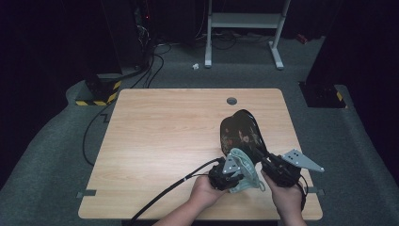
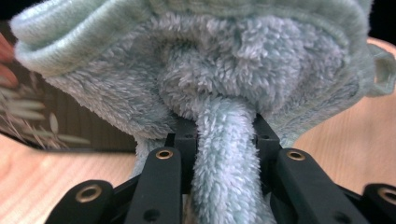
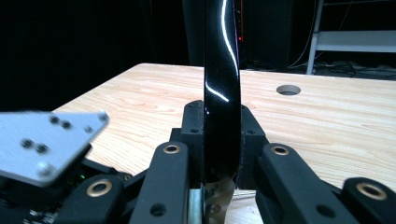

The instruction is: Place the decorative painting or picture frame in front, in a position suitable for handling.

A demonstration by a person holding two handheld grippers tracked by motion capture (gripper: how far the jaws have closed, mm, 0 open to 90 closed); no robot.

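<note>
A glossy black dish [image 1: 240, 129] with a leaf pattern stands on edge above the wooden table [image 1: 164, 132]. My right gripper [image 1: 269, 162] is shut on its lower rim; in the right gripper view the dish [image 3: 222, 70] rises edge-on between the jaws of the right gripper [image 3: 222, 116]. A fluffy pale green cloth [image 1: 245, 173] is bunched against the dish's near end. My left gripper [image 1: 236, 173] is shut on it. A fold of the cloth [image 2: 261, 70] runs down between the jaws of the left gripper [image 2: 224, 126], and the patterned dish [image 2: 46, 121] shows behind it at the left.
A round cable hole [image 1: 231, 100] lies near the table's far edge. A black cable [image 1: 164, 193] trails from the left gripper over the near left of the table. A white frame [image 1: 244, 21] and dark equipment stand on the floor beyond.
</note>
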